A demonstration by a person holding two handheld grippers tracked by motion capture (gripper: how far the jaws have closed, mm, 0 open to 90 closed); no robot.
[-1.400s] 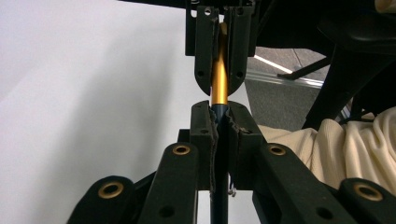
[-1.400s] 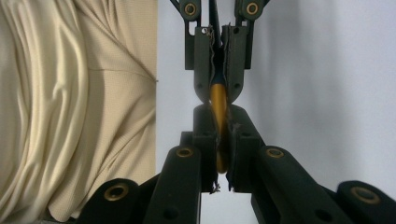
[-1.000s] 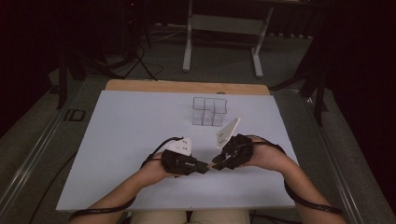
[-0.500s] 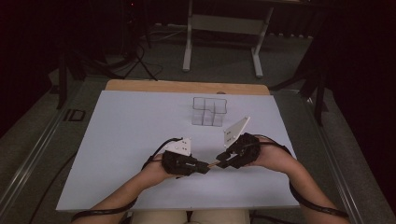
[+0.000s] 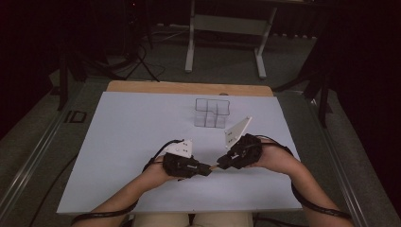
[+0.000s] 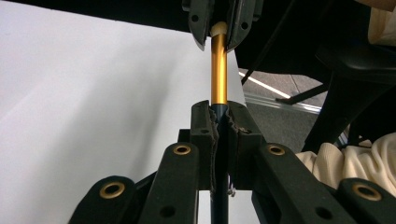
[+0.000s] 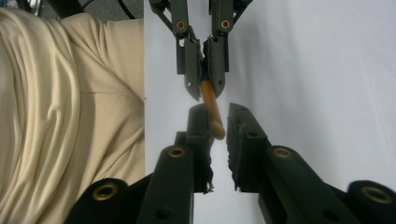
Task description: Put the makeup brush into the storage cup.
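Pen (image 5: pixel 213 167) strung level between the two tools, low over the near side of the bench (image 5: pixel 123 127), right in front of the person. Gold barrel, dark blue end, cream tip.

L tongs (image 5: pixel 207 168) are clenched hard on the dark end. From the left gripper view the pads bite it square, no daylight either side.

R tongs (image 5: pixel 221 165) have just been closing in on the cream tip. In the right gripper view the tip sits betw. the jaws against one pad, w/ a sliver of gap on the other side, so I'd call that not yet a proper pinch.

Handling, as I read it: light, stiff and thin, so no sag across the span. The barrel looks glossy, prob. slick metal or lacquer, so it could slide or spin under a soft squeeze. The cream tip is rounded and narrow, so a pinch out at its end may squirt it sideways.

Best hold, imo, is a touch further onto the tip, toward the gold, pads flat across it and in line w/ the barrel. Any pull should go straight along the axis w/o levering, since a thin pen can pop out or bend at a joint.

Clear cube box (image 5: pixel 211 112) sits well apart at the far side, untouched.
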